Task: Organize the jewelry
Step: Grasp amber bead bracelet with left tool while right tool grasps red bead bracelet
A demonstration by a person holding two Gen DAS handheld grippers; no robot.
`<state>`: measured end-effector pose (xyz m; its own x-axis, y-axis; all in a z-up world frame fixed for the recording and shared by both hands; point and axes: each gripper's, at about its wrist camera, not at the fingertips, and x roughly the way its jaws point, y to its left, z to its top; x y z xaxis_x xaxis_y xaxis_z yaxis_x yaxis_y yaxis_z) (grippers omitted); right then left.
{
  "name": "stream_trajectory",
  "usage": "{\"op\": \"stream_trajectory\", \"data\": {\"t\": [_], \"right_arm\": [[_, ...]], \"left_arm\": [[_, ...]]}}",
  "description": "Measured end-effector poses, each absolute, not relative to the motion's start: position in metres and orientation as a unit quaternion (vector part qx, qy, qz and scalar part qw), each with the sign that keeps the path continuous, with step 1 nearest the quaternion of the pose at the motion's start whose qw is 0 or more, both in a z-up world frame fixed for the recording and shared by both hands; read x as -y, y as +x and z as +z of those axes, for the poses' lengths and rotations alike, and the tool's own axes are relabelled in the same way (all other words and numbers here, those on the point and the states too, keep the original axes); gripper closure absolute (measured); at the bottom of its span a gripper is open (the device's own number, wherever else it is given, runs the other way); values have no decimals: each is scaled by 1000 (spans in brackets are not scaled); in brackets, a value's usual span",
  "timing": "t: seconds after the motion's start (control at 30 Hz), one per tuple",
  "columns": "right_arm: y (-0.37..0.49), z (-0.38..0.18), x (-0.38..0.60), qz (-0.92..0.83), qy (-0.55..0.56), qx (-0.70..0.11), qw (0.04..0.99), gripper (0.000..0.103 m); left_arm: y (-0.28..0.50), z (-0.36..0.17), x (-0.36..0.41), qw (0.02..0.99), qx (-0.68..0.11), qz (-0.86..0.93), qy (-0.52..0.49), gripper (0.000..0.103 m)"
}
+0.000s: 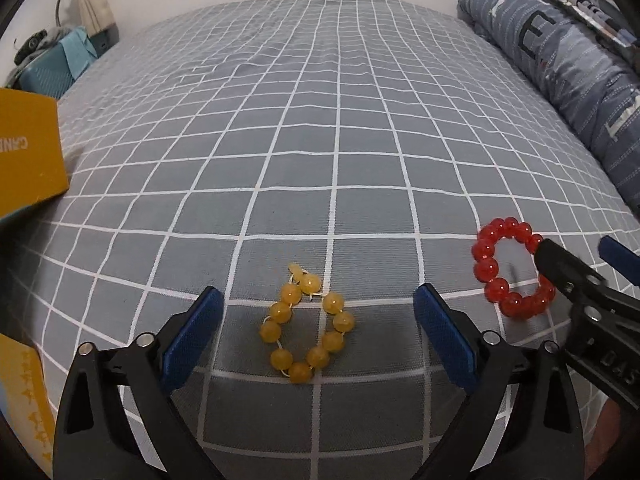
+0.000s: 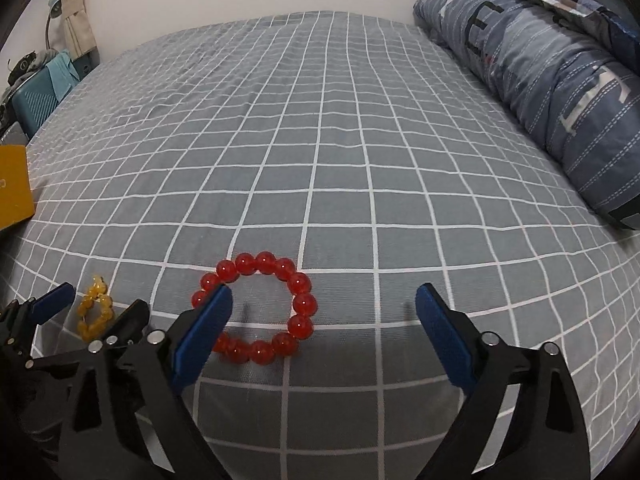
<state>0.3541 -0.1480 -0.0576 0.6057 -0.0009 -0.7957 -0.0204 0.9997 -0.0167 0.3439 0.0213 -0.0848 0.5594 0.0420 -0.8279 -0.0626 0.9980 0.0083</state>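
A yellow bead bracelet [image 1: 308,326] lies on the grey checked bedsheet [image 1: 320,140], between the fingers of my open left gripper [image 1: 320,312], which hovers just before it. A red bead bracelet [image 1: 508,266] lies to its right. My right gripper [image 2: 324,312] is open; its left finger [image 2: 208,320] sits over the left side of the red bracelet [image 2: 272,304], with the ring mostly between the fingers. The yellow bracelet [image 2: 96,312] and the left gripper [image 2: 92,312] show at the left of the right wrist view. The right gripper [image 1: 576,260] shows at the right of the left wrist view.
A yellow box [image 1: 28,152] sits at the bed's left edge, also in the right wrist view [image 2: 14,184]. A rolled blue patterned quilt [image 1: 560,72] lies along the right side. A teal suitcase [image 1: 44,72] stands off the bed at far left.
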Motion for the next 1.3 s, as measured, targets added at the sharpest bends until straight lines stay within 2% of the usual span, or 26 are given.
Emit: {"op": "stream_trajectory", "data": {"t": [0.1, 0.17, 0.27, 0.37, 0.4, 0.53, 0.57, 0.77, 1.3], "right_arm": [[356, -61, 148, 5, -9, -449, 893, 23], [357, -64, 147, 6, -10, -453, 892, 27], [360, -67, 145, 9, -10, -460, 888, 35], [363, -71, 144, 13, -9, -468, 884, 45], [364, -73, 144, 15, -8, -471, 882, 49], [365, -75, 144, 15, -4, -475, 880, 59], [365, -75, 144, 16, -3, -476, 879, 65], [366, -76, 140, 25, -5, -481, 877, 88], [357, -60, 142, 33, 10, -463, 886, 90]], "left_arm": [[344, -85, -24, 883, -467, 27, -17, 20], [344, -85, -22, 885, -465, 30, -15, 31], [343, -84, -23, 885, -464, 35, -14, 39], [343, -83, -25, 886, -463, 38, -14, 55], [344, -83, -24, 885, -464, 33, -17, 65], [343, -83, -22, 884, -467, 27, -12, 77], [343, -83, -21, 884, -467, 25, -12, 81], [341, -82, -21, 883, -468, 20, -15, 86], [335, -66, -24, 886, -464, 13, -19, 86]]}}
